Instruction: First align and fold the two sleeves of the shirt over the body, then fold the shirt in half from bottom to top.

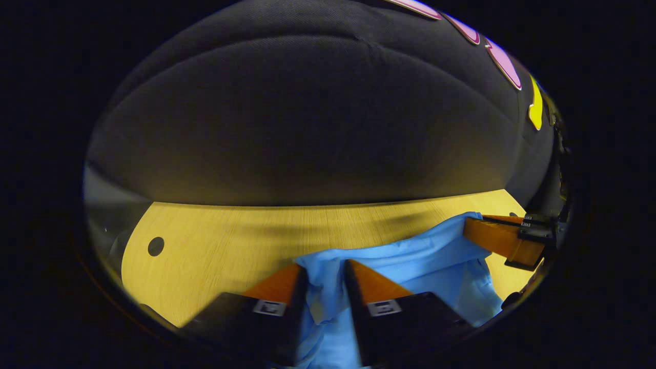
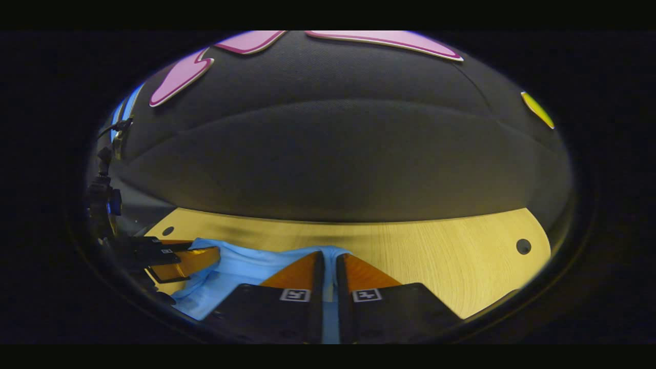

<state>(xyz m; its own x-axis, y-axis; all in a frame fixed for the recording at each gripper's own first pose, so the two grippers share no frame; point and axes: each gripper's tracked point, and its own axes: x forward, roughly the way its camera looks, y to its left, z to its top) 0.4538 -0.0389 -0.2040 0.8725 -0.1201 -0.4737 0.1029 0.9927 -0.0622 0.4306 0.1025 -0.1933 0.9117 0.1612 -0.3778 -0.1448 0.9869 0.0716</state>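
Note:
A light blue shirt lies bunched on the wooden table. In the left gripper view, my left gripper is shut on a fold of the shirt's edge, and cloth fills the gap between its fingers. At the far right of that view my right gripper bites the same edge. In the right gripper view, my right gripper is shut on a thin strip of the shirt. The left gripper holds the cloth at the left there. The cloth stretches between the two grippers; sleeves and collar are hidden.
The table top runs back to the black cloth wall. A round cable hole sits near the table's left end, and another hole near its right end. Bare wood lies beyond the shirt.

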